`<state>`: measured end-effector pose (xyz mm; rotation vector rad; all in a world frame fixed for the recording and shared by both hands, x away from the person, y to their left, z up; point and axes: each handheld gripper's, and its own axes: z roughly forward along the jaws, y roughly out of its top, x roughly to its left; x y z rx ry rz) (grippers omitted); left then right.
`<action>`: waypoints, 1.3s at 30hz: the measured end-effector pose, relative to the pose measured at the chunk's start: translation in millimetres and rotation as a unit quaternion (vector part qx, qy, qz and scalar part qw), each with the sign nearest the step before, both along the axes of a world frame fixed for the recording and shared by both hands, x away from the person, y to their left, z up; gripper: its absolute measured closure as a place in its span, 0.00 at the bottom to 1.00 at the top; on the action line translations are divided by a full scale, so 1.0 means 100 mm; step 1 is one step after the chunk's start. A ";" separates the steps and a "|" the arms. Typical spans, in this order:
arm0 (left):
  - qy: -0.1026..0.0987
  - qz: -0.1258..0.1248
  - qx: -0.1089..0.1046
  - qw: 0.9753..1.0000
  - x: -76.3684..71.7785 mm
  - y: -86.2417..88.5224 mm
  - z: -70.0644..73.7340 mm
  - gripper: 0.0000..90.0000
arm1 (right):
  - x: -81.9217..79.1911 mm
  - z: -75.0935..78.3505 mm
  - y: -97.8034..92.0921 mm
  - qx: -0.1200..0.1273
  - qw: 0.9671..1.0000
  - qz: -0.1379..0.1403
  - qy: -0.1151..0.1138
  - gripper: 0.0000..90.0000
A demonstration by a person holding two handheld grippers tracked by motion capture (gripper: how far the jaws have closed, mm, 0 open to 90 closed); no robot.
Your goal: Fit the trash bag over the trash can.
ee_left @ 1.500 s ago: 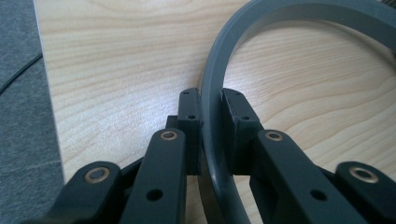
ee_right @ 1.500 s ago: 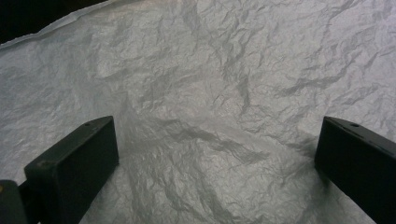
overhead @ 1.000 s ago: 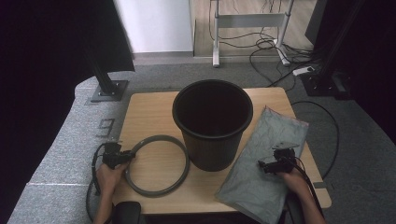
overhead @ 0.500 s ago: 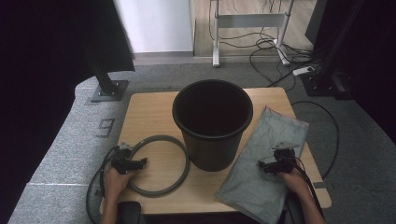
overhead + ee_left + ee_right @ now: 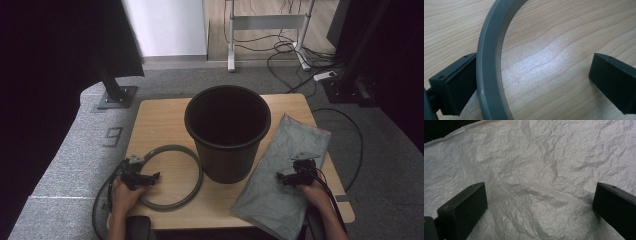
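Note:
A black bin stands upright in the middle of the wooden table. A grey ring lies flat to its left. My left gripper hovers over the ring's near left arc, open. In the left gripper view the ring passes between the jaws, touching the left one. A crumpled grey plastic bag lies flat right of the bin. My right gripper is open low over it, with the bag spread between the two jaws.
The bag's near corner hangs over the table's front edge. A cable loops off the table's right side. A stand base sits on the grey floor at the back left, with tangled cables and a frame behind the table.
My left gripper has moved right and toward the table's front, onto the ring's near left arc. The right gripper has barely shifted over the bag.

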<state>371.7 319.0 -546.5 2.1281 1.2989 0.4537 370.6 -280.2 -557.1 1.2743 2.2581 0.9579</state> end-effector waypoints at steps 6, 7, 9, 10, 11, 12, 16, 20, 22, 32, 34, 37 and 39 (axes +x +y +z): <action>0.000 0.000 0.000 1.000 0.00 0.00 0.00 0.00 | 0.00 0.00 0.00 0.000 1.000 0.001 0.000 0.00; 0.000 0.000 0.000 1.000 0.00 0.00 0.00 0.00 | 0.01 0.00 -0.02 0.000 1.000 0.011 0.000 0.00; 0.000 0.000 0.000 1.000 0.00 0.00 0.00 0.00 | 0.02 0.00 -0.04 0.001 1.000 0.013 0.000 0.00; 0.000 0.000 0.000 1.000 0.00 0.00 0.00 0.00 | 0.07 0.00 -0.08 0.001 1.000 0.010 0.000 0.00; 0.000 0.000 0.000 1.000 0.00 0.00 0.00 0.00 | 0.10 0.00 -0.11 0.001 1.000 0.006 0.000 0.00; 0.000 0.000 0.000 1.000 0.00 0.00 0.00 0.00 | 0.13 0.00 -0.14 0.000 1.000 0.000 0.000 0.00; 0.000 0.000 0.000 1.000 0.00 0.00 0.00 0.00 | 0.25 0.00 -0.25 0.000 1.000 -0.023 0.001 0.00; -0.001 0.000 0.000 1.000 0.00 0.00 0.00 0.00 | 0.45 0.00 -0.40 0.000 0.999 -0.054 0.001 0.00; 0.000 0.000 -0.001 1.000 0.00 0.00 0.00 0.00 | 0.52 0.00 -0.45 0.000 0.998 -0.064 0.001 0.00; 0.000 0.000 -0.001 1.000 0.00 0.00 0.00 0.00 | 0.56 0.16 -0.52 -0.011 0.999 -0.046 0.020 0.09; 0.000 0.001 -0.001 1.000 0.00 0.00 0.00 0.00 | 0.50 0.27 -0.48 -0.011 0.999 -0.028 0.020 0.09; 0.000 0.001 -0.001 1.000 0.00 0.00 0.00 0.00 | 0.42 0.37 -0.43 -0.012 1.000 -0.006 0.027 0.08; 0.000 0.002 -0.001 1.000 0.00 0.00 0.00 0.00 | 0.33 0.44 -0.36 -0.018 0.999 0.019 0.033 0.09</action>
